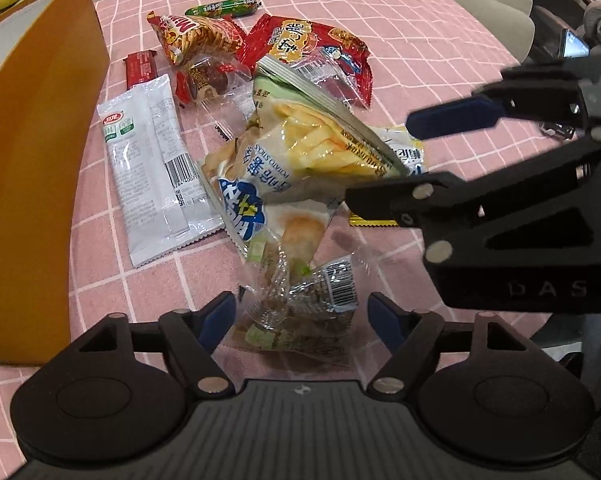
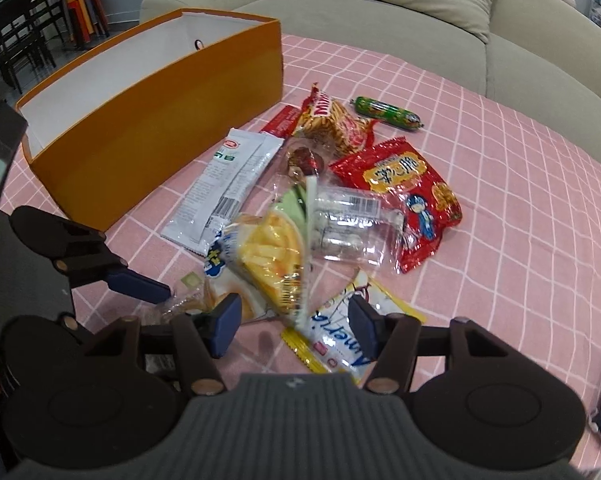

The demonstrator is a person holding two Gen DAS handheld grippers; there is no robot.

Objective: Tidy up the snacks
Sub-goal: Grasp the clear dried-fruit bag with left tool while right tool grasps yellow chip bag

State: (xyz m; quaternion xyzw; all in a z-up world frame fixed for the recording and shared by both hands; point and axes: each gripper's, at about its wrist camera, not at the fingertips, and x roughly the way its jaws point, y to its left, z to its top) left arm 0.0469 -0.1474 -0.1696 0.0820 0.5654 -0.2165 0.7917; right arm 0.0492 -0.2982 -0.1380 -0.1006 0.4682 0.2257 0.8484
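left tool (image 1: pixel 300 316): jaws wide, angled down | right tool (image 2: pixel 296 320): half-open

Tall orange cardboard box (image 2: pixel 152 120) walling off the left edge of the pink checked tablecloth (image 2: pixel 520 208), open at the top. Heaped crinkly snack packets (image 1: pixel 292 152) crowding the middle, close against the box's side. Right gripper (image 1: pixel 384 160) reaching in from the right over the heap, narrowing the way there. Bare cloth beyond the green sausage stick (image 2: pixel 386 114) and along the right side.
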